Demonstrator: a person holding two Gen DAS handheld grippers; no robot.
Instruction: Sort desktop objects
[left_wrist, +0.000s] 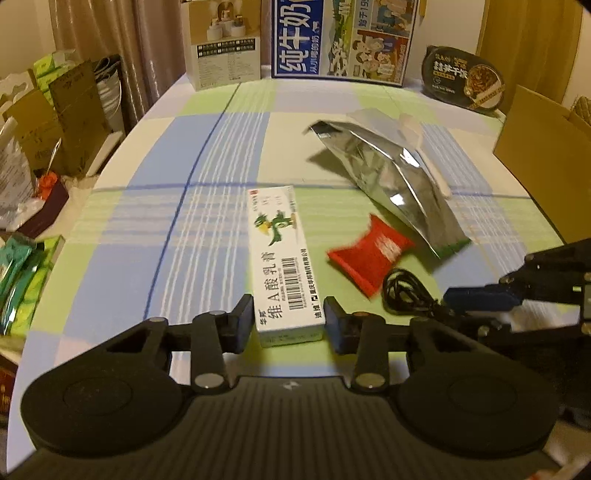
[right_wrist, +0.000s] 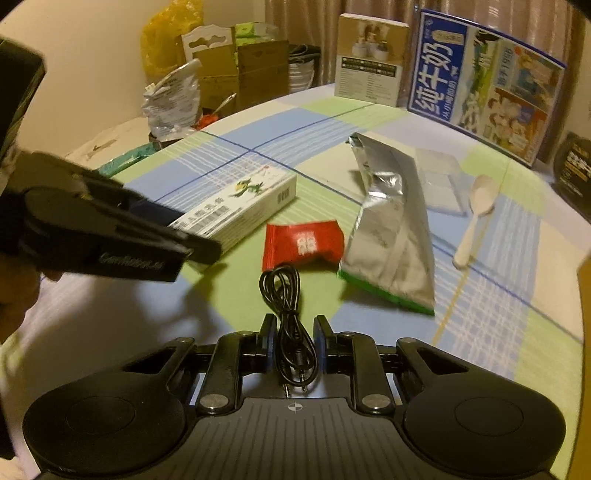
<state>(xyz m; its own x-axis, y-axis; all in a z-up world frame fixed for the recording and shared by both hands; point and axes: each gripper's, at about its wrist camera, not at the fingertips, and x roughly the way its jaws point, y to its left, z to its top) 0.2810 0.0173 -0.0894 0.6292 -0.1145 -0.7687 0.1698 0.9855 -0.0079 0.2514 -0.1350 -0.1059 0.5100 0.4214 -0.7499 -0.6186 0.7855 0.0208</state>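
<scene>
The left tool (left_wrist: 289, 320) is clamped on the near end of the white ointment box (left_wrist: 282, 258), gripped across its narrow width, probably for a firm lift. Just right of that box, the right tool (right_wrist: 294, 341) pinches the coiled black cable (right_wrist: 291, 332) at its bundled middle. Beyond the cable lie a red sachet (right_wrist: 303, 243) and a silver pouch (right_wrist: 391, 236); whether the pouch is full I cannot tell.

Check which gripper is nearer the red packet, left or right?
Right, narrowly. The right gripper straddles the black cable, whose loop lies just short of the red packet. The left gripper grips the white box, beside the packet.
</scene>
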